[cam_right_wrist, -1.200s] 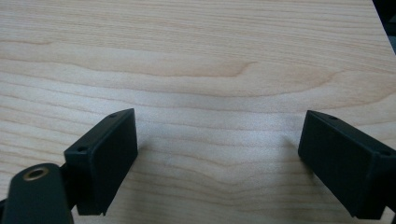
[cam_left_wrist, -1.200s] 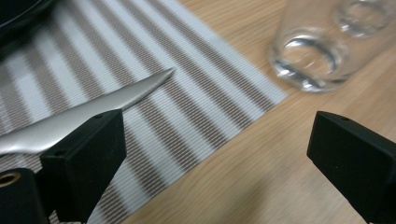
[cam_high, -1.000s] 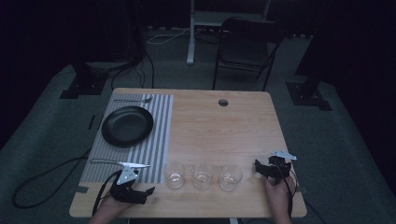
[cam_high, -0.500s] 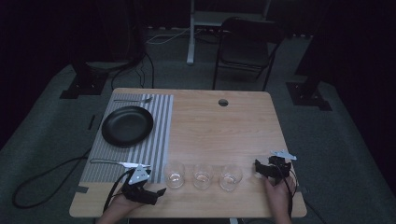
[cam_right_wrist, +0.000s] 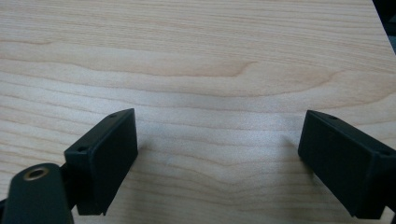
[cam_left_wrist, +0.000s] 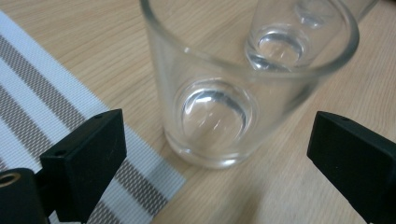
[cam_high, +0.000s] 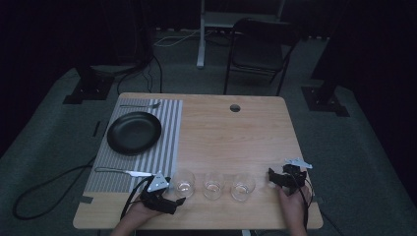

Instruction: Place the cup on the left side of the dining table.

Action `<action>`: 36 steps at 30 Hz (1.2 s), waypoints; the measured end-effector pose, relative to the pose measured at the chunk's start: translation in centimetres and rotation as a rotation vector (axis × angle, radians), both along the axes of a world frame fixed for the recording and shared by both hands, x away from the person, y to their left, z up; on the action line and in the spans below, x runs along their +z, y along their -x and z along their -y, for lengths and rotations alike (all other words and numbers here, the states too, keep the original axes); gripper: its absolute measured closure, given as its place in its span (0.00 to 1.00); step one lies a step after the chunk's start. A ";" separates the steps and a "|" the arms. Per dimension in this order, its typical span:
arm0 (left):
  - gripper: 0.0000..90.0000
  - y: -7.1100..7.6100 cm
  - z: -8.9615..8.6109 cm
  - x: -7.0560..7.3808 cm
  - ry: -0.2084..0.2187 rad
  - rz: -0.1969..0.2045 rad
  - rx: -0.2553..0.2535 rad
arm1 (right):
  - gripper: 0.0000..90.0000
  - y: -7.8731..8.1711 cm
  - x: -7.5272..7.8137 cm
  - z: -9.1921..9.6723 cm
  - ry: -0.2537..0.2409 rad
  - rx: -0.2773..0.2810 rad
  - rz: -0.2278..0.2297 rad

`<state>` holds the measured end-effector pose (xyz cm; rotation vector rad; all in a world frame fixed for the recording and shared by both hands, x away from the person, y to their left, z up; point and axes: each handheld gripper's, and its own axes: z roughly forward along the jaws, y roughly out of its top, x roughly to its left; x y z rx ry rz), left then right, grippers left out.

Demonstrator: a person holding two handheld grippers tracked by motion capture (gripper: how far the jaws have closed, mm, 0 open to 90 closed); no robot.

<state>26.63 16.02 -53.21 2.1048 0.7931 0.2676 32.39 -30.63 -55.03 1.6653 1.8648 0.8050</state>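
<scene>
Desk [cam_high: 231,132]: light wood top with a round cable hole near the far edge. A chair [cam_high: 258,46] stands on the floor beyond it.

Placemat [cam_high: 167,142]: striped, covering the desk's left portion. It carries a black plate [cam_high: 134,132], a fork [cam_high: 140,105] along its far edge and a knife [cam_high: 123,172] along its near edge.

Left gripper [cam_high: 172,202]: at the near left of the desk, pointed toward the row of glasses. In the left gripper view its jaws stand released and spread wide, one on either side of the nearest glass, with clear gaps between pads and glass; nothing is grasped.

Right gripper [cam_high: 272,177]: at the near right of the desk, well apart from the glasses. In the right gripper view its jaws are released, spread wide over bare wood, with nothing between them.

Glasses: three clear tumblers stand upright in a row along the near edge. The left glass [cam_left_wrist: 233,88] stands on bare wood just beside the placemat's corner, directly ahead of the left gripper. The middle glass [cam_high: 213,185] and the right glass [cam_high: 243,187] follow to its right, near one another but not touching.
</scene>
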 end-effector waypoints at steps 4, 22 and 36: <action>0.06 -0.3 0.4 -0.1 0.010 0.008 0.001 | 0.13 0.0 0.0 0.0 0.000 0.000 0.000; 0.06 -0.9 1.8 -0.3 0.111 0.129 0.053 | 0.13 0.0 0.0 0.0 0.000 0.000 0.000; 0.06 -0.7 2.5 -0.7 0.125 0.188 0.047 | 0.13 0.0 0.0 0.0 0.000 0.000 0.000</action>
